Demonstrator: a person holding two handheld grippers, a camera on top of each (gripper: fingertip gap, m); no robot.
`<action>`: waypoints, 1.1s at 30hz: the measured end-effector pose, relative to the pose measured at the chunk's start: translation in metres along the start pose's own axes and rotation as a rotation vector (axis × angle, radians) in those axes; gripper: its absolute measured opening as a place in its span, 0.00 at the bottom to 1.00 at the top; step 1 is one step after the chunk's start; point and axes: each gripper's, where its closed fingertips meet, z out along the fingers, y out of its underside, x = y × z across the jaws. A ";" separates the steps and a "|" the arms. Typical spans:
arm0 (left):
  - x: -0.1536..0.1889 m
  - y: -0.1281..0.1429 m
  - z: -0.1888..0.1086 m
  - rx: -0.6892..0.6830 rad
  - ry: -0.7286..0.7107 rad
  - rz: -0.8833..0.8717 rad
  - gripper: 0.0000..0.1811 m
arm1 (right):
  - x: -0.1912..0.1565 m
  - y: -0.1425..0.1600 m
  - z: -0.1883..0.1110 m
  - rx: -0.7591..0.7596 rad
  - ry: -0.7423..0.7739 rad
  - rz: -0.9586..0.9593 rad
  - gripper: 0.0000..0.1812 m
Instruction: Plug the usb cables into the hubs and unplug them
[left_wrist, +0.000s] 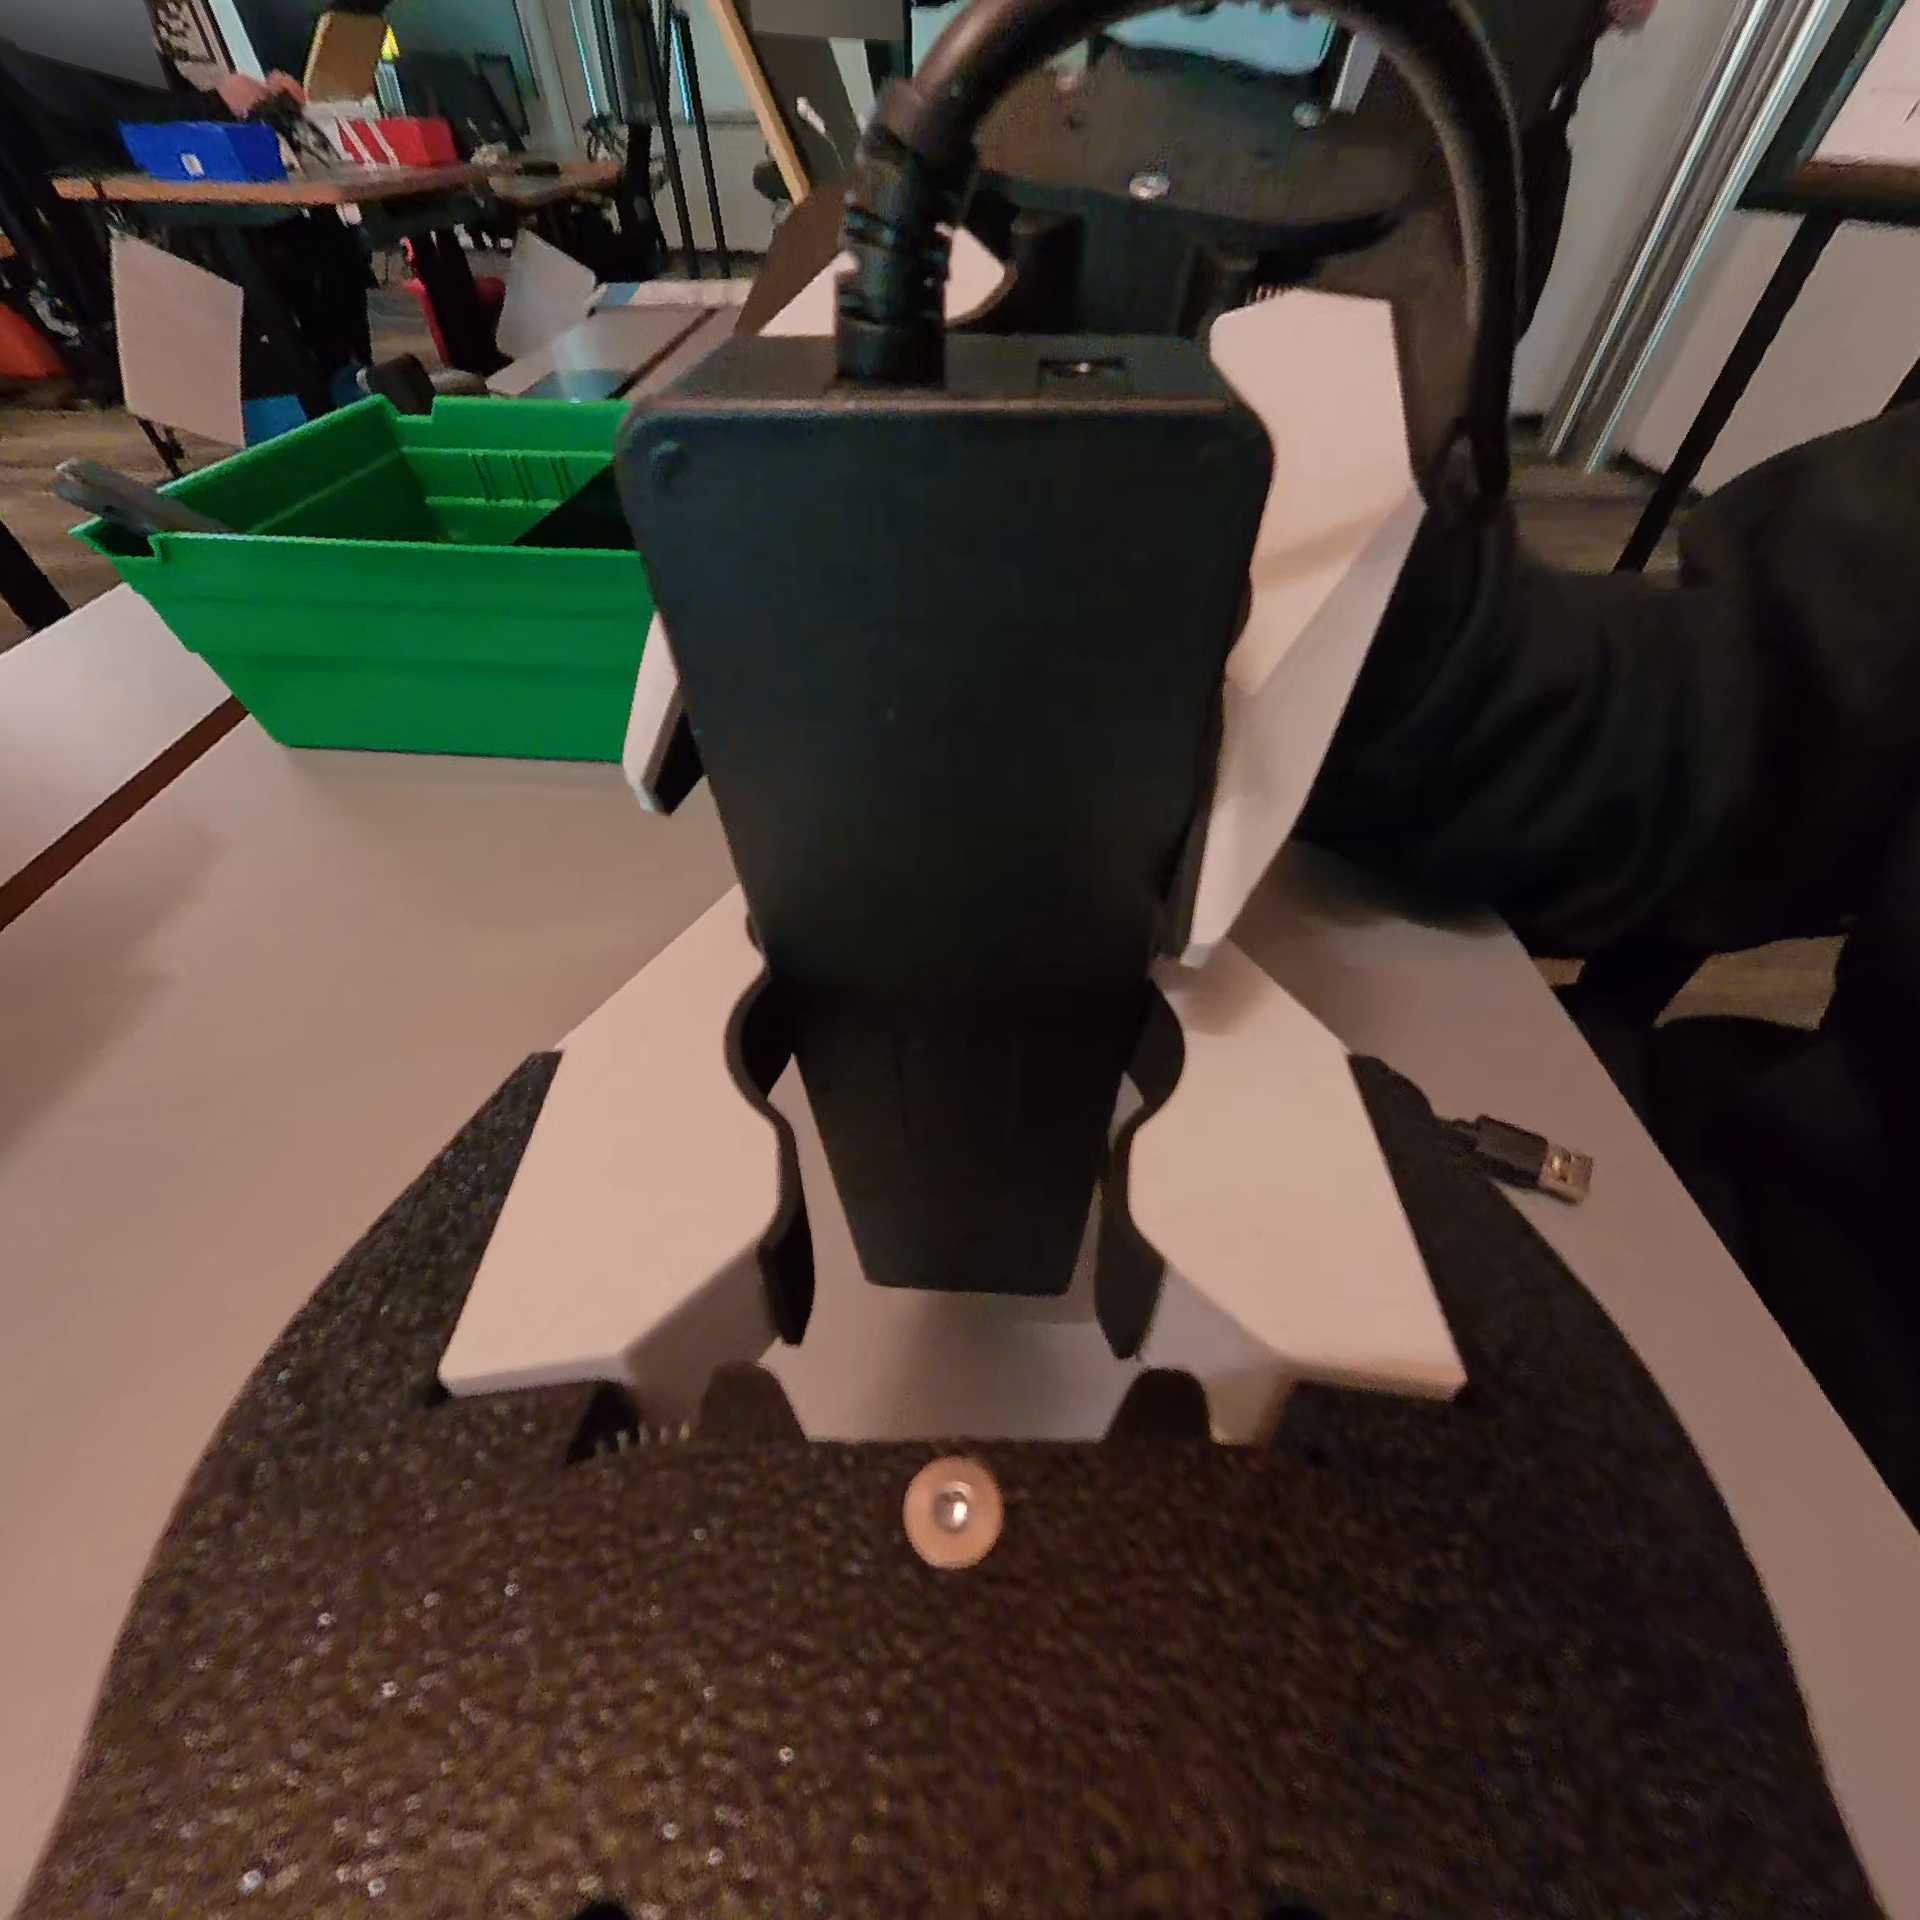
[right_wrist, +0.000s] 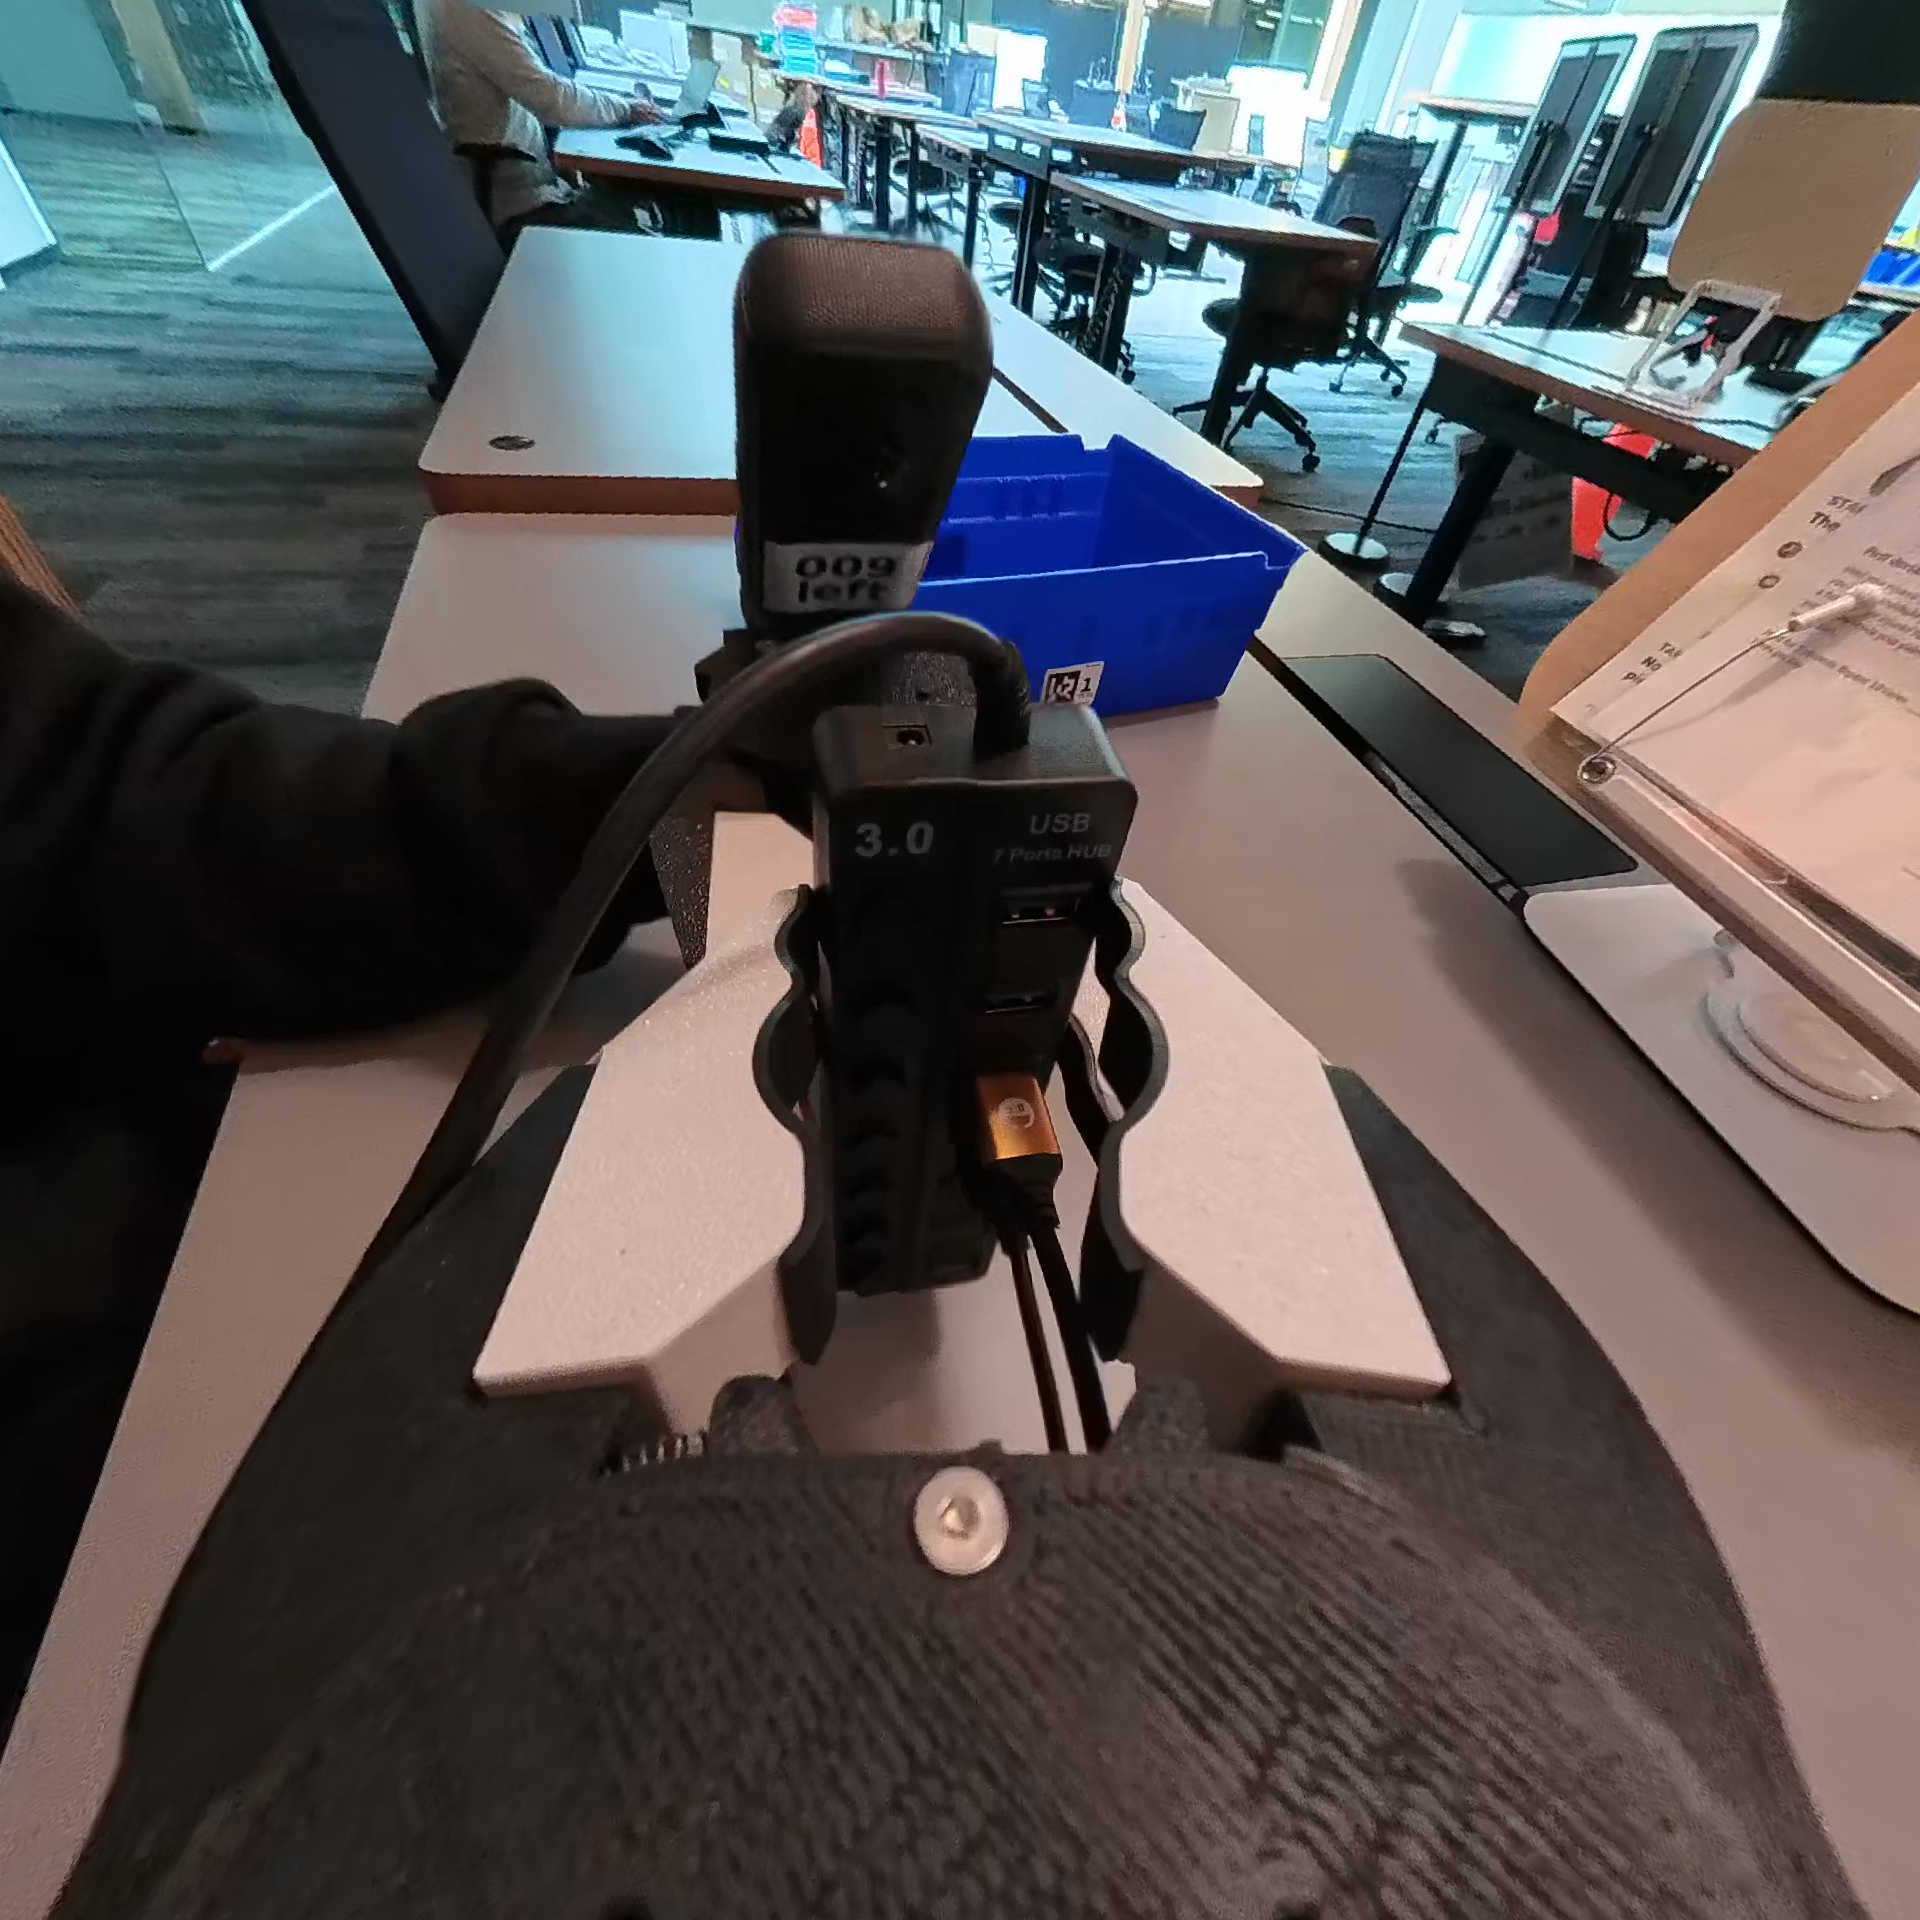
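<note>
A black USB hub (left_wrist: 935, 779) stands on end between my two grippers. My left gripper (left_wrist: 951, 1143) is shut on its near end, and this view shows its plain back. My right gripper (right_wrist: 961, 1122) is shut on the hub (right_wrist: 894, 1039) from the opposite side, facing the ports. A gold USB plug (right_wrist: 1016, 1127) sits in a lower port, and its black cables run down between the fingers. The hub's own cable (right_wrist: 623, 831) loops from its top. A loose USB plug (left_wrist: 1538, 1169) lies on the table at the right. The right gripper's white fingers (left_wrist: 1299, 582) show behind the hub.
A green bin (left_wrist: 384, 623) stands at the left on the white table (left_wrist: 260, 987). A blue bin (right_wrist: 1101, 582) stands behind the hub. A paper sheet on a clear stand (right_wrist: 1766, 727) is at the right. A person's dark sleeve (right_wrist: 208, 831) lies along the table edge.
</note>
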 end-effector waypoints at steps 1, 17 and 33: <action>0.000 -0.002 0.001 0.018 -0.008 -0.007 0.34 | -0.001 -0.001 0.000 0.010 -0.008 0.007 0.29; -0.023 -0.004 -0.026 0.180 -0.092 0.046 0.34 | 0.023 0.015 -0.023 -0.019 0.052 0.026 0.27; -0.011 -0.006 -0.026 0.208 -0.056 0.147 0.34 | 0.009 0.028 0.003 -0.065 -0.009 0.003 0.08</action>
